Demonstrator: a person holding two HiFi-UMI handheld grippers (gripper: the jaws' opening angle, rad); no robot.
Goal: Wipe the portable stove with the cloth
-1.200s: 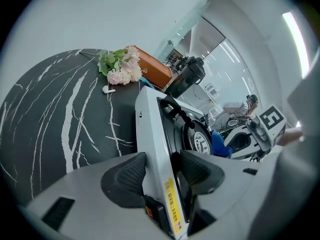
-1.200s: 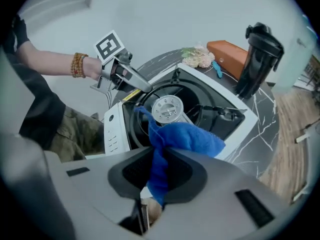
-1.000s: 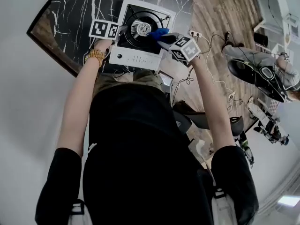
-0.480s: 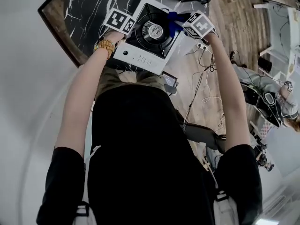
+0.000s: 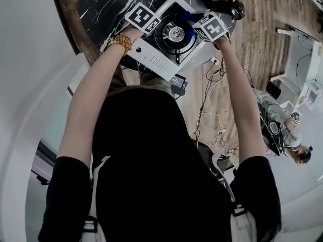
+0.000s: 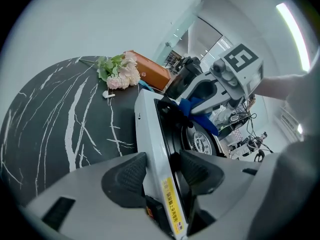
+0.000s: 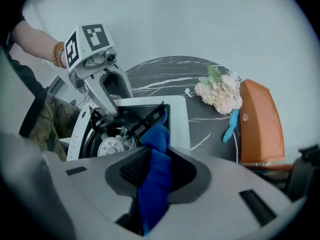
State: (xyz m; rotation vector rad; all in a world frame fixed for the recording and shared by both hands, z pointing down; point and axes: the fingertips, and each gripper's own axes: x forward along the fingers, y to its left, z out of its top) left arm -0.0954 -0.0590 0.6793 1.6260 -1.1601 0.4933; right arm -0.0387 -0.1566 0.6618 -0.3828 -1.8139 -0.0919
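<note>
A white portable stove (image 5: 154, 59) with a black top and round burner (image 5: 175, 33) sits at the near edge of a black marble table (image 5: 106, 4). My left gripper (image 5: 149, 28) is shut on the stove's left side wall (image 6: 147, 134), one pad on each face, as the left gripper view shows (image 6: 162, 171). My right gripper (image 7: 159, 160) points steeply down at the stove's far right corner (image 7: 177, 119). Its jaws have just been opening a little. A bunched blue cloth (image 7: 156, 144) still stands between them, its free end resting on the black top (image 6: 197, 111).
Pale flowers (image 7: 220, 94), an orange box (image 7: 260, 129) and a small blue item (image 7: 230, 126) lie on the table beyond the stove. A dark object (image 5: 229, 6) sits at the table's right. Cables (image 5: 212, 100) trail over the wooden floor, and a person (image 5: 282, 135) sits farther right.
My right gripper has carried the blue cloth from the burner's right side to the stove's far right corner. The left gripper has kept its grip on the left edge.
</note>
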